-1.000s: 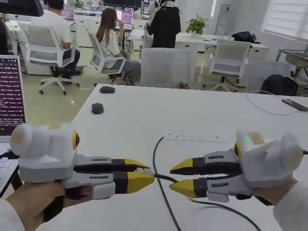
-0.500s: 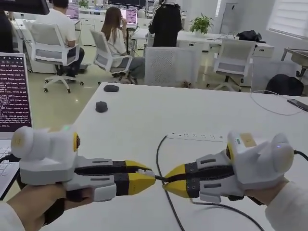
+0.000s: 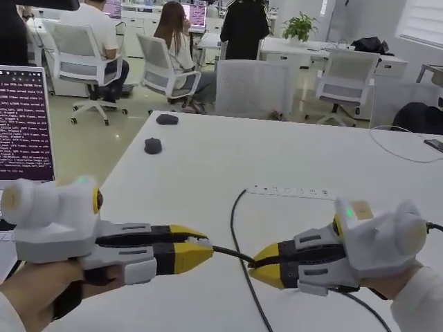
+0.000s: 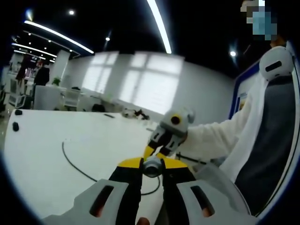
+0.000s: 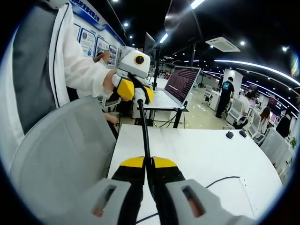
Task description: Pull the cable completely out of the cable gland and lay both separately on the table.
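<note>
A thin black cable point(image 3: 233, 254) runs taut between my two grippers above the white table point(image 3: 208, 166). My left gripper point(image 3: 205, 249) is shut on the small grey cable gland point(image 4: 152, 166), which sits between its yellow tips. The right gripper point(image 3: 257, 266) is shut on the cable a short way from the gland. In the right gripper view the cable point(image 5: 142, 126) rises straight from my jaws to the gland point(image 5: 139, 96) in the left gripper point(image 5: 133, 89). More cable point(image 3: 234, 214) loops over the table behind the grippers and trails toward the front edge.
A white power strip point(image 3: 291, 191) lies behind the right gripper. Two dark mice point(image 3: 153, 146) point(image 3: 167, 119) sit at the far left of the table. A laptop screen point(image 3: 24, 124) stands to the left. Office chairs and people are beyond the table.
The right gripper went from open to shut on the cable beside the left tips. The two grippers have since drawn apart, baring a short stretch of cable between them.
</note>
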Tool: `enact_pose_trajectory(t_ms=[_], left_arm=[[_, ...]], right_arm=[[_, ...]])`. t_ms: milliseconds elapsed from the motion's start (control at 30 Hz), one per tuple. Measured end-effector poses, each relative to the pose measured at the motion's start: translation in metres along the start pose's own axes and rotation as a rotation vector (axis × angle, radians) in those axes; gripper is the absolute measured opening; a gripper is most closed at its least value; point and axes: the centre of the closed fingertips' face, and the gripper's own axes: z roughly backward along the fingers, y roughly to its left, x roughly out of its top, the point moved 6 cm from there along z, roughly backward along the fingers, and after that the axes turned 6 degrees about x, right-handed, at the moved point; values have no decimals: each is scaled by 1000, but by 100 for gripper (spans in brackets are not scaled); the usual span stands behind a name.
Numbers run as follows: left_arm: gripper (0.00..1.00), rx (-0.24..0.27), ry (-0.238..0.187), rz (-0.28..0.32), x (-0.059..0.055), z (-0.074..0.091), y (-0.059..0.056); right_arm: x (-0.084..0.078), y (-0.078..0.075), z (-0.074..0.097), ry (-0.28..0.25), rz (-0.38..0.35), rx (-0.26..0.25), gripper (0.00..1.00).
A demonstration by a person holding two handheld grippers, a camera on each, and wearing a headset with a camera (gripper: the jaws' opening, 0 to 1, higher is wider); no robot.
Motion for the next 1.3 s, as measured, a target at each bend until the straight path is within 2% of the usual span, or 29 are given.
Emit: enact_pose_trajectory(t_ms=[133,233,300,400,533,667,833,967,1200,1300], left_arm=[[16,15,3,5,-3,4,2],[16,28,9,6,-6,8,4],[16,37,-5,19,-6,11,6],[16,51,-24,41,-6,17,9],[16,54,-18,53,-11,20,8],[16,55,-4,67,-19,21,9],[16,63,0,96,-27,22,12],[16,68,-1,118,-33,24,16],[16,82,2,144,-42,26,25],[16,88,-1,157,-47,27,27]], right_arm=[[-14,-4,-1,22,-26,-13,3],[-27,-8,-3,62,-39,-30,3],[-39,-12,-5,96,-53,-54,3],[-53,-18,-8,112,-83,-78,3],[-76,-30,-17,175,-115,-131,3],[-97,-38,-29,208,-160,-153,4],[-117,-42,-46,235,-207,-134,4],[-136,-44,-61,278,-251,-119,5],[-162,-42,-77,330,-308,-93,6],[-168,-41,-81,337,-323,-89,7]])
